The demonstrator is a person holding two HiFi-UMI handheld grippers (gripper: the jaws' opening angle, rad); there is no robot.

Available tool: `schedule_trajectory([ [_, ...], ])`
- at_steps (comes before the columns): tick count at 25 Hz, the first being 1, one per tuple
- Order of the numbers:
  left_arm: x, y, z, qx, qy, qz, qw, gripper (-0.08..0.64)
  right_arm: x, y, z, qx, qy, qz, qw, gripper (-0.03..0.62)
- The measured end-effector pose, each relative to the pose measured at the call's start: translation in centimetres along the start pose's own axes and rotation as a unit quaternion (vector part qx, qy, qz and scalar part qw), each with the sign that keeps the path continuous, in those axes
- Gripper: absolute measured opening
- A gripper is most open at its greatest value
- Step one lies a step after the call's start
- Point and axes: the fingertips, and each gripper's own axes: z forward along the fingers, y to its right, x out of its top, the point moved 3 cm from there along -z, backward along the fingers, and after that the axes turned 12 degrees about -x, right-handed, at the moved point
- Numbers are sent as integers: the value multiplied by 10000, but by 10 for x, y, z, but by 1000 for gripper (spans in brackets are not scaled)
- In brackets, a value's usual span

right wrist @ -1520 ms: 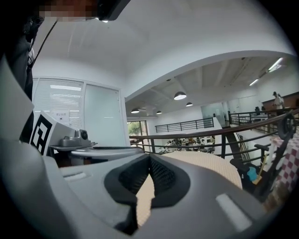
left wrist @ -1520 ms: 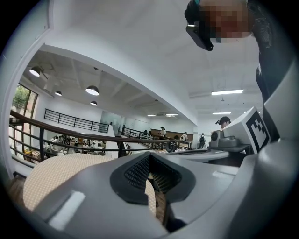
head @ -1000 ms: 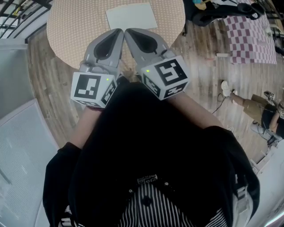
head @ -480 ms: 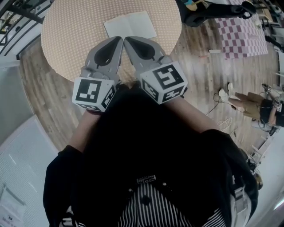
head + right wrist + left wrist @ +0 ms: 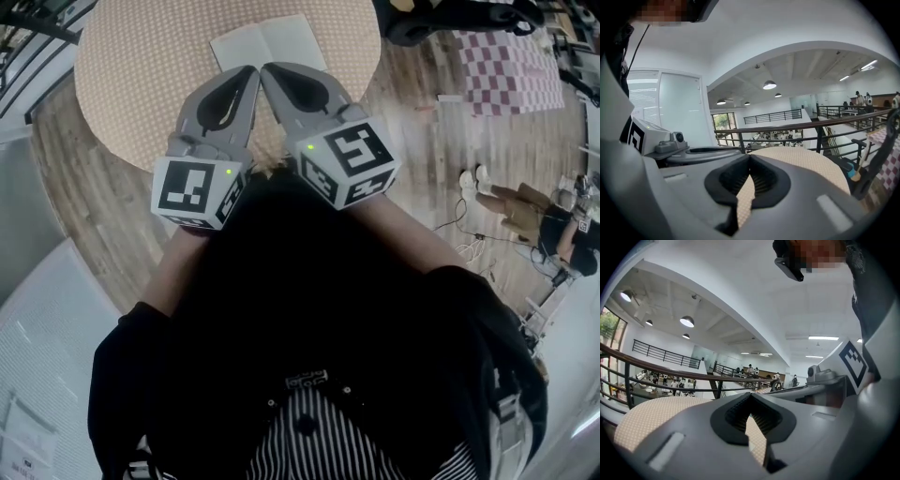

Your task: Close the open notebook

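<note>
The open notebook [image 5: 265, 44] lay flat on the far part of the round table [image 5: 131, 94], its 2 pale pages facing up. The left gripper [image 5: 249, 71] and the right gripper [image 5: 269, 70] were held side by side above the near part of the table, angled toward each other so that their tips almost met. In the head view those tips showed just at the notebook's near edge. The left gripper view showed its 2 jaws closed together at the tips with nothing between them, only the table's beige woven cover visible through the gap behind the pads. The right gripper view showed the same: jaws together, empty. To the far right a checked mat [image 5: 514, 70] lay on the wooden floor [image 5: 422, 122], and a person [image 5: 520, 211] sat further right
</note>
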Motion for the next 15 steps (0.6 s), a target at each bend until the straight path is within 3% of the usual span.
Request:
schedule_trajectory([
  [5, 15, -17, 4, 347, 64, 44, 9994, 3, 18, -2, 15, 285, 124, -114, 9995, 2],
  [15, 17, -37, 23, 434, -45, 21, 9990, 3, 24, 13, 39, 417, 27, -229, 9989, 2],
])
